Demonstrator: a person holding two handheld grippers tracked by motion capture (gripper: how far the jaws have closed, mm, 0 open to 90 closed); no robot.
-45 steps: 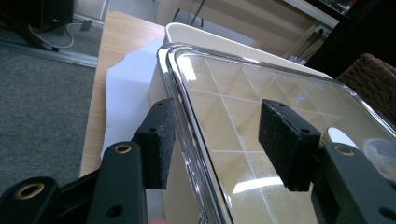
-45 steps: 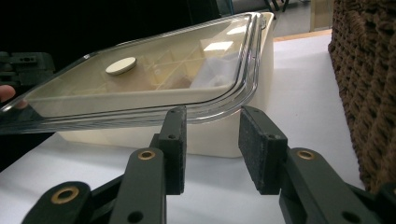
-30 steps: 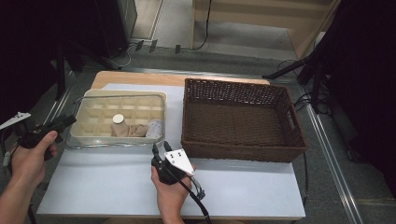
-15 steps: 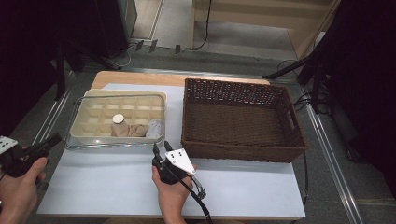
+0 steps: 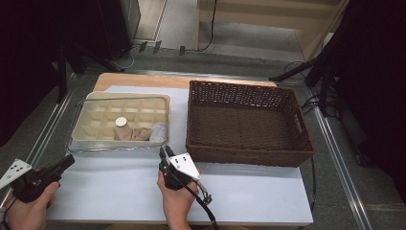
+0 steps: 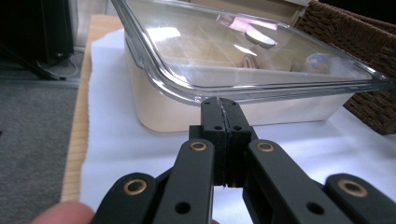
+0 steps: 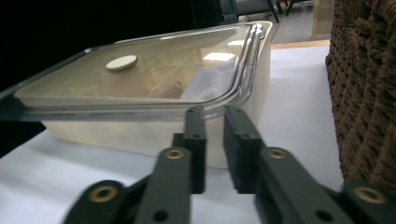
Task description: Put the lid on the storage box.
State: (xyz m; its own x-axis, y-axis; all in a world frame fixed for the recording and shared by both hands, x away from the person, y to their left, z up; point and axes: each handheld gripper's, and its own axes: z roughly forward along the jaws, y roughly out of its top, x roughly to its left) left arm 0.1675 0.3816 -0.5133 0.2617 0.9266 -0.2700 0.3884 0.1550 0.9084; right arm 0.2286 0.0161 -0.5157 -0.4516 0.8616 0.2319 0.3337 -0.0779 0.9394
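A cream compartment box (image 5: 91, 136) under a clear lid (image 5: 122, 101) sits left of centre on the table. Inside lie a round white cap (image 5: 121, 121), a tan piece (image 5: 139, 134) and a pale piece (image 5: 159, 130). My left gripper (image 5: 70, 160) is at the near left corner, short of the box, its jaws shut on nothing; its own view has the gripper (image 6: 219, 105) pointing at the lid's (image 6: 243, 56) rim. My right gripper (image 5: 164, 151) is just before the box's near right corner. Its jaws (image 7: 214, 116) have just been closing to a narrow gap, with nothing between them.
A dark woven basket (image 5: 249, 157) stands right of the box, with nothing in it, close beside my right gripper. A white sheet (image 5: 119, 187) covers the table. A cable (image 5: 203, 206) trails from the right gripper to the near edge. Floor and dark stands surround the table.
My left hand has drawn back from the box toward the near left corner, and its jaws have shut. The right hand has stayed in place.
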